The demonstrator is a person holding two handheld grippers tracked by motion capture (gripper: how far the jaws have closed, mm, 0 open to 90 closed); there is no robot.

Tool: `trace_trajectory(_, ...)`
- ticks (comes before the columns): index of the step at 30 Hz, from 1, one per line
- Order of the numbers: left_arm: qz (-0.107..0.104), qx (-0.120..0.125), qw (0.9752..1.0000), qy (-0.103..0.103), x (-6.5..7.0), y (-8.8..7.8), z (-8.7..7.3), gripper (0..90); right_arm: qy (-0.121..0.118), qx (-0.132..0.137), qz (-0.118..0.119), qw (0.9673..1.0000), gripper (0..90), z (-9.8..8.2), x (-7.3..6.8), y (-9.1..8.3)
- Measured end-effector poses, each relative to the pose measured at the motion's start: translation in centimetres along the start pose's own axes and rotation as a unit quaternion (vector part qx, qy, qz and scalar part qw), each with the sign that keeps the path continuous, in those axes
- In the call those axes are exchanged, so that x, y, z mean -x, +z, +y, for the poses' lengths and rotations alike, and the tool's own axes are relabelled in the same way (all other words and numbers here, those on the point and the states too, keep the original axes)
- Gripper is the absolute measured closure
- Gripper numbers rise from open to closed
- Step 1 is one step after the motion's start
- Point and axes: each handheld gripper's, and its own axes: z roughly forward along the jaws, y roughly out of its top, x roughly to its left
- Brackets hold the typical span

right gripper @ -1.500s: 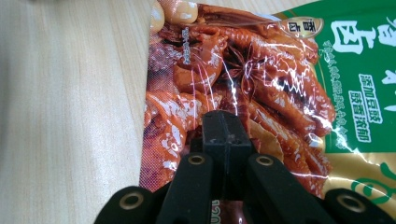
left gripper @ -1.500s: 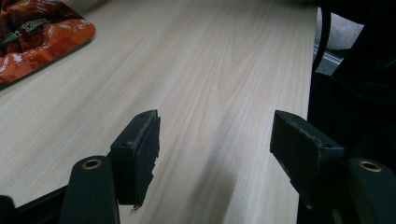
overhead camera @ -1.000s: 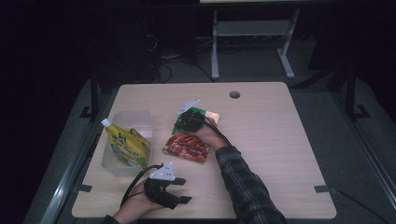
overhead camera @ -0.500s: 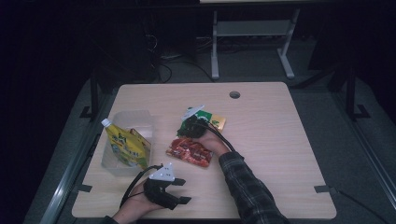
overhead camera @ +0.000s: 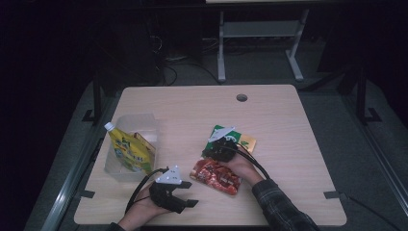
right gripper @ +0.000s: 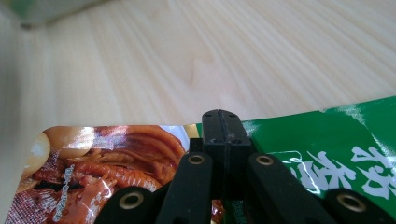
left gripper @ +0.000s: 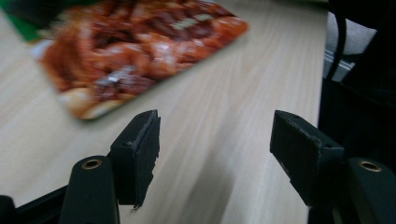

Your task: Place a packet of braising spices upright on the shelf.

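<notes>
- High view: the right gripper (overhead camera: 217, 150) lies low over the middle of the wooden table (overhead camera: 288, 144), carried by a hand whose plaid sleeve (overhead camera: 281, 207) enters from the bottom edge and slants up and to the left.
- The right gripper's grey three-cornered plate faces upward, and its cable loops back along the forearm.
- Right gripper view: the two black jaws of the right gripper (right gripper: 223, 122) are pressed flat together, with nothing visible between them; they point across two flat food packets towards bare wood.
- The red food packet (overhead camera: 215, 175) lies flat on the table beside the right hand, partly overlapped by the green packet (overhead camera: 248, 142), whose far edge shows beyond the gripper.
- In the right gripper view the red food packet (right gripper: 88, 172) sits at lower left and the green packet (right gripper: 327, 154) at lower right.
- The left gripper (overhead camera: 190, 195) rests near the table's front edge, held level in the left hand (overhead camera: 139, 214), jaws pointing right.
- Left gripper view: the left gripper (left gripper: 215, 149) has its jaws set wide apart and empty, bare table between them, the red food packet (left gripper: 135, 51) lying ahead of them, blurred.
- A clear plastic bin (overhead camera: 139, 126) at the table's left holds a yellow spouted pouch (overhead camera: 126, 150), leaning.
</notes>
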Motion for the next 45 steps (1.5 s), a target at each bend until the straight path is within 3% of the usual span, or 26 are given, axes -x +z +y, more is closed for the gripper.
trace_trajectory(3,0.017,0.008,0.9998,-0.010,-0.5,0.5,0.8,32.5,-0.003,0.002,-0.005,1.0000,89.7,-0.4,0.0,-0.7)
trace_trajectory(9,0.059,0.022,0.9973,-0.039,-2.1,1.9,2.9,31.1,0.023,0.027,-0.029,0.9989,64.9,-0.6,0.8,-4.1)
trace_trajectory(16,0.090,0.006,0.9939,-0.063,-4.2,4.4,5.2,27.4,0.037,0.007,-0.049,0.9981,43.6,-3.1,1.3,-7.9)
trace_trajectory(25,0.116,-0.033,0.9897,-0.078,-6.1,8.1,6.6,24.6,0.046,-0.008,-0.069,0.9965,34.2,-6.9,0.7,-11.9)
trace_trajectory(26,0.116,-0.033,0.9897,-0.078,-6.1,8.1,6.6,21.4,0.043,-0.014,-0.071,0.9964,32.9,-7.5,0.5,-12.4)
trace_trajectory(32,0.126,-0.034,0.9891,-0.068,-6.3,8.6,7.0,21.8,0.052,-0.007,-0.083,0.9951,32.2,-8.4,0.4,-13.4)
trace_trajectory(35,0.120,-0.041,0.9902,-0.057,-6.2,8.5,7.2,31.4,0.054,-0.003,-0.091,0.9944,32.0,-8.5,0.4,-13.6)
trace_trajectory(42,0.112,-0.036,0.9925,-0.035,-5.6,8.9,7.3,72.7,0.063,0.001,-0.099,0.9931,30.5,-8.7,0.3,-14.0)
trace_trajectory(45,0.113,-0.039,0.9925,-0.028,-5.4,9.0,7.4,82.0,0.064,0.001,-0.101,0.9928,29.6,-8.7,0.3,-14.0)
